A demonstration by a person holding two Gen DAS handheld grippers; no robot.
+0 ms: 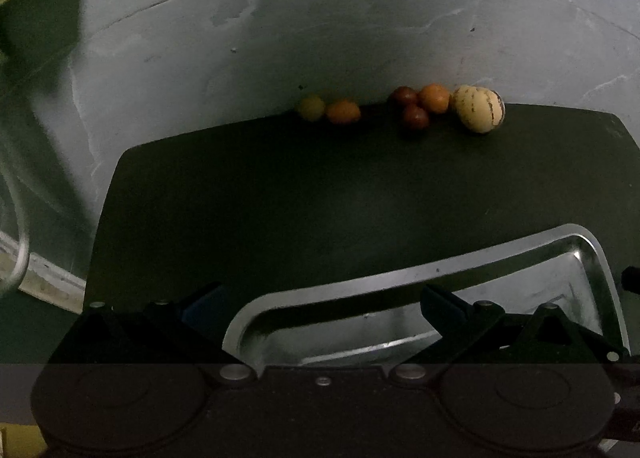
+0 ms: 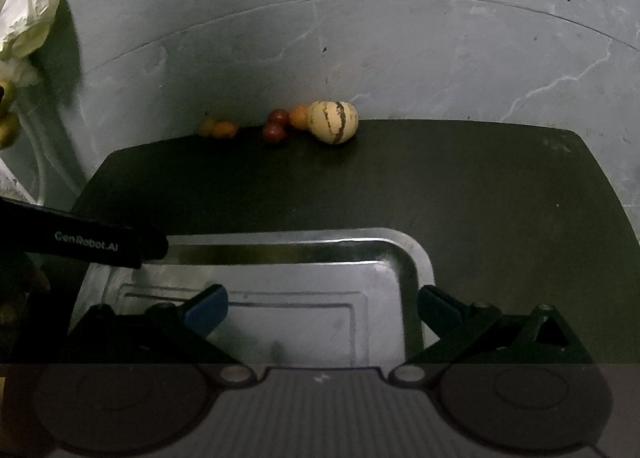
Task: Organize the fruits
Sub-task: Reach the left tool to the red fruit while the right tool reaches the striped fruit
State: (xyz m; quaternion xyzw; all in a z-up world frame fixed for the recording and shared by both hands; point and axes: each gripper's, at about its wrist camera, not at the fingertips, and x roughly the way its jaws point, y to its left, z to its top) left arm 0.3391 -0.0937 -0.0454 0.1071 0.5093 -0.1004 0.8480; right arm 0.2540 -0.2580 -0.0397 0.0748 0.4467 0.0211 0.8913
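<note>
Fruits (image 1: 404, 108) are lying in a loose row along the far edge of the dark mat (image 1: 320, 186), none in the metal tray (image 2: 416, 258) at the near edge. Both the left gripper (image 1: 320, 308) and right gripper (image 2: 322, 308) are hovering over the tray, jaws spread wide and empty. Round fruit, like the striped melon (image 2: 332, 122), could be rolling off that edge if nudged. "GenRobot.AI" is showing on the left gripper.

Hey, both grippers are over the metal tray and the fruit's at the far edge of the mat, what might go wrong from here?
The round fruits sit clustered and touching: gripping the striped melon may nudge the orange fruit behind it, and it could roll. The dim light may make the dark red fruits harder to see against the dark mat.
</note>
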